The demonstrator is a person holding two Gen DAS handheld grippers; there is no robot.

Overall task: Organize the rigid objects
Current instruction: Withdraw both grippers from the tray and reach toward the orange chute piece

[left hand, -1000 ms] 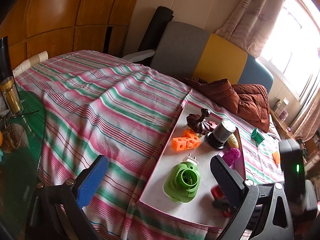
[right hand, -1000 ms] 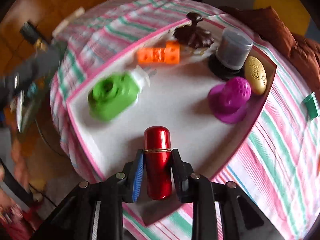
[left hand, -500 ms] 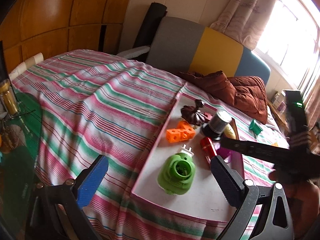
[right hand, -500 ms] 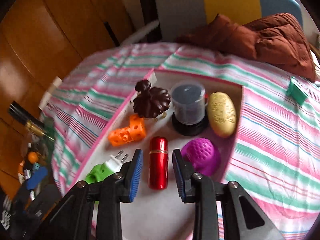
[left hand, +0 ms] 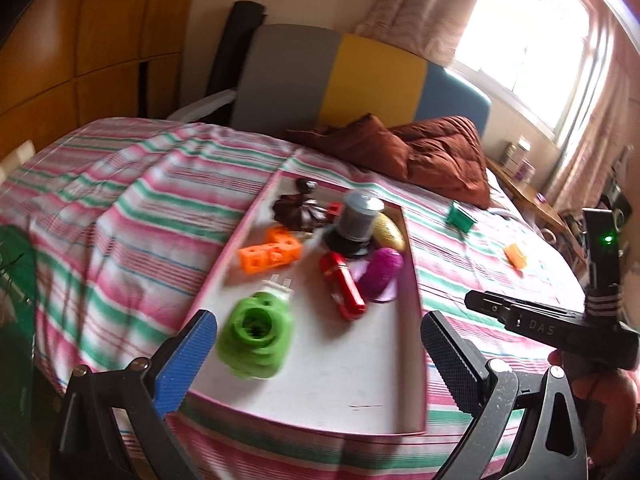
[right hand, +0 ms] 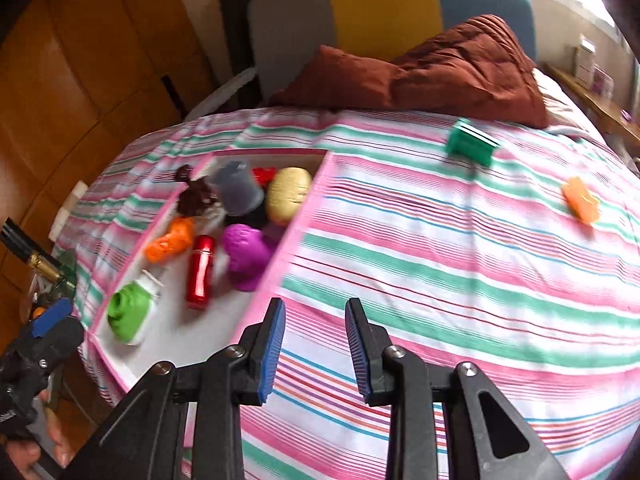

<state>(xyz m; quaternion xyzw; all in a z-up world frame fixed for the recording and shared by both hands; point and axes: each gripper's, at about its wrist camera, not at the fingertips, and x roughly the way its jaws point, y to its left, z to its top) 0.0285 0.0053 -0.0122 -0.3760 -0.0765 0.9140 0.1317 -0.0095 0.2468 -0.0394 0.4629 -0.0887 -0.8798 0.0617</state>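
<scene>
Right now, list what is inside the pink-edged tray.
In the tray lie a red cylinder, a green plug-in device, orange blocks, a purple piece, a yellow oval, a grey capped container and a brown ornament. Something red shows behind the container, mostly hidden.

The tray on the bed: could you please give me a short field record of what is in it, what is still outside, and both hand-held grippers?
tray: pink-rimmed, on the striped bedspread
in tray: red cylinder lying flat, green plug-in device, orange block, purple piece, yellow oval, grey-lidded jar, brown ornament
outside tray: green piece, orange piece
right hand-held gripper: jaws just opened, nothing between
left hand-held gripper: open, empty
</scene>
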